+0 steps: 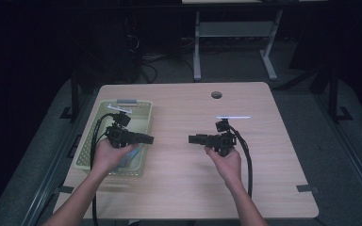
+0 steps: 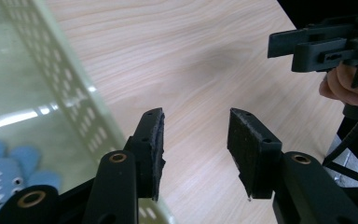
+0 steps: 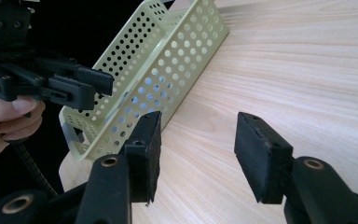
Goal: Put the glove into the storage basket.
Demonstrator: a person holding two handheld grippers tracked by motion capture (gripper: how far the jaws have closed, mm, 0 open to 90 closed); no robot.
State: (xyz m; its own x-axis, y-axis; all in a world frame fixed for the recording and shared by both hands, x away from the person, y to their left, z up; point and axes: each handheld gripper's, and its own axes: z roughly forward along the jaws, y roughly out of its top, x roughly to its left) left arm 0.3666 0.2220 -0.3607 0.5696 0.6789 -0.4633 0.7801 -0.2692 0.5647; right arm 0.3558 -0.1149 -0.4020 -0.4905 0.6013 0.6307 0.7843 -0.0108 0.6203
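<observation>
I see my left gripper [image 1: 147,139] held just over the right edge of the basket [image 1: 141,109], and its jaws stand apart with nothing between them. My right gripper [image 1: 193,139] floats over the bare table [image 1: 179,183], and its jaws are apart too, with nothing in them. The two grippers point at each other with a gap of wood between their tips. Both are made of hard black plastic, and each jaw has a flat, rough black pad [image 2: 240,140] that looks a bit like foam. The basket is pale green plastic, long and boxy, and its walls are full of little round holes. In the left gripper view its wall runs just beside my left jaw. Down inside it, below and to the left of that jaw, lies a soft blue toy [image 2: 2,175] with a mouth of white teeth. The table is smooth light wood with thin wavy lines. A thin white stick [image 1: 233,117] lies on the table just behind my right gripper.
</observation>
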